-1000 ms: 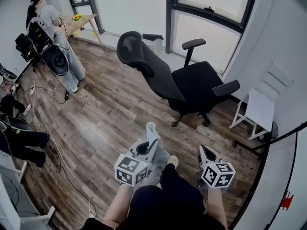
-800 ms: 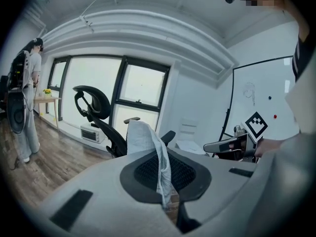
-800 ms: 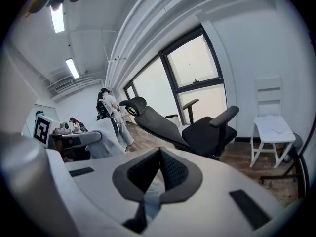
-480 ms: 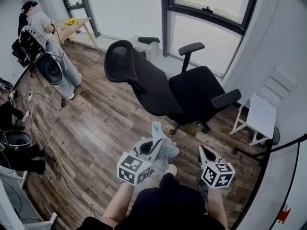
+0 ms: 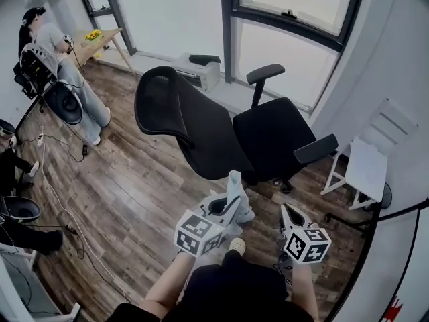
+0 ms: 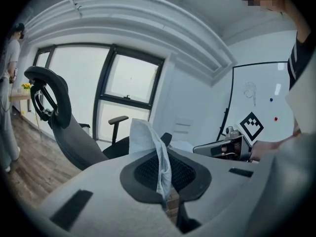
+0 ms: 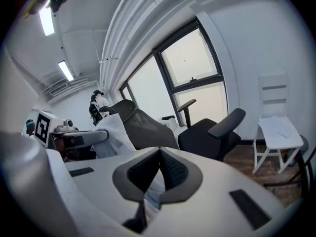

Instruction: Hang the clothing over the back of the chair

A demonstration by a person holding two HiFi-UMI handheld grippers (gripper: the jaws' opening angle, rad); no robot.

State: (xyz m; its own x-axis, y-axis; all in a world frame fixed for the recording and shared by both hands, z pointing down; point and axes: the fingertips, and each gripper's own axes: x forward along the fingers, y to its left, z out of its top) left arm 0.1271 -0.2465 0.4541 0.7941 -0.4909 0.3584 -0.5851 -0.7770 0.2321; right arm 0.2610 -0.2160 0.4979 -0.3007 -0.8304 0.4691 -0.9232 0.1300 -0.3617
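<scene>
Your left claw (image 6: 164, 174) is clamped on the clothing (image 6: 142, 137), held just short of the office chair (image 5: 201, 133). Right claw (image 7: 159, 158) is closed too; pale cloth shows low in its gap, grip unclear. Risk: w/ one thin pinch, the bunched fabric may snag the headrest (image 5: 157, 99) or slide off the reclined back.

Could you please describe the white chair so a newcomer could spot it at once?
Start at the big window; a black office chair stands before it. Right of that, by the wall, is the white chair: straight legs, no wheels.
</scene>
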